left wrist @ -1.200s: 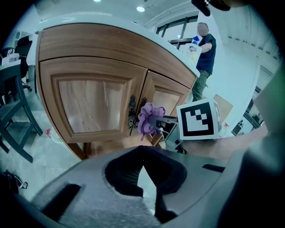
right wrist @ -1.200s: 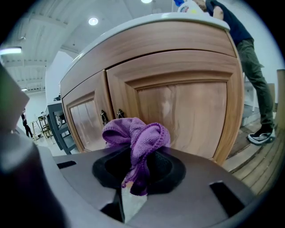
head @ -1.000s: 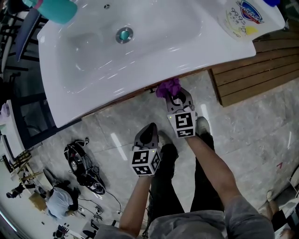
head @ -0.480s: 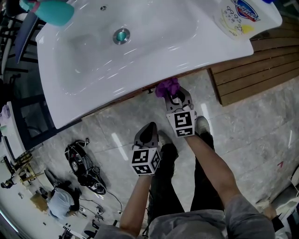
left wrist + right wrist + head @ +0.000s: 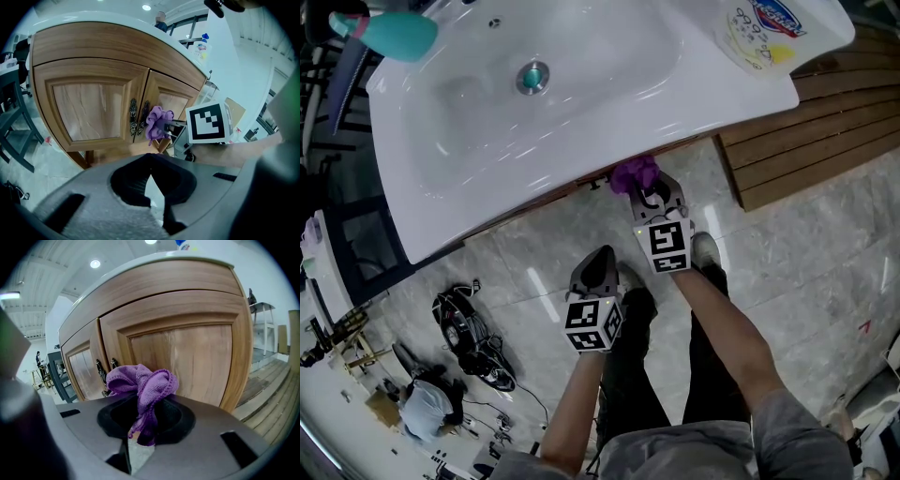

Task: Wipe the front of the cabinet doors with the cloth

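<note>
A purple cloth [image 5: 635,172] is bunched in my right gripper [image 5: 651,194], which is shut on it just below the white sink's front rim [image 5: 534,192]. In the right gripper view the cloth [image 5: 140,383] sits close in front of the wooden right cabinet door [image 5: 192,357], beside the dark ornate handles [image 5: 112,364]; whether it touches the door I cannot tell. My left gripper [image 5: 601,257] hangs lower and further back, shut with nothing in it. Its own view shows both cabinet doors [image 5: 89,110], the cloth [image 5: 157,123] and the right gripper's marker cube [image 5: 208,123].
A teal bottle [image 5: 394,36] stands at the sink's left end and a white and yellow cleaner bottle [image 5: 759,33] at its right. A slatted wooden platform [image 5: 806,141] lies right of the cabinet. Black gear [image 5: 469,337] lies on the marble floor at left.
The head camera has drifted a little, so the sink sits slightly further up and left. Both grippers and the cloth stay almost where they were.
</note>
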Demonstrator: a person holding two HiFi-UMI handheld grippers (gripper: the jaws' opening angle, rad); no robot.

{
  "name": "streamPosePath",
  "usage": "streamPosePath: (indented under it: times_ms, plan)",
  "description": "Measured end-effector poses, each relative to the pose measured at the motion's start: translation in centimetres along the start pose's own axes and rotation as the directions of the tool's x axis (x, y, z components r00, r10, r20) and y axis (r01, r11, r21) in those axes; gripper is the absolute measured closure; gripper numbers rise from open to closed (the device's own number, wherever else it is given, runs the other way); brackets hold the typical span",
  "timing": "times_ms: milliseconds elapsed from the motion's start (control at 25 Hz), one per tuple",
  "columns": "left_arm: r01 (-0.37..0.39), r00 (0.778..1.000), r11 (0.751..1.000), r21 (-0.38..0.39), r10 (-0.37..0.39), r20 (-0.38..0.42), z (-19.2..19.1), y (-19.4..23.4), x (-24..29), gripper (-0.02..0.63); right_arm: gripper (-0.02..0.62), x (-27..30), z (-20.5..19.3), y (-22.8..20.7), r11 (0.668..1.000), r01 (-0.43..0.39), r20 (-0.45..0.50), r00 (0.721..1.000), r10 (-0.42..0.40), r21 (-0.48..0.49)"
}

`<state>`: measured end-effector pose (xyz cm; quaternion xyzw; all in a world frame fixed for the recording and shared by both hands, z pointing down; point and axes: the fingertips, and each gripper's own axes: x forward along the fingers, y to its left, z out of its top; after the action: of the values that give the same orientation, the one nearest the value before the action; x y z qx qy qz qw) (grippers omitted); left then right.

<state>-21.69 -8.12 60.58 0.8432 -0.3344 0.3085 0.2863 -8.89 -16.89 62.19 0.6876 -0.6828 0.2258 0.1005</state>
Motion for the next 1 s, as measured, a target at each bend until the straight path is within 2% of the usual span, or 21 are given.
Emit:
streamPosePath:
  times_ms: [1000]
  plan:
    - [-0.038,0.999,0.999,-0.024,0.038,-0.014,-0.2,-4.5,1.2,0.598,0.502,-0.5,0.1,-3.4,0.999,-0.050,-0.002,0.999,0.050,0.014]
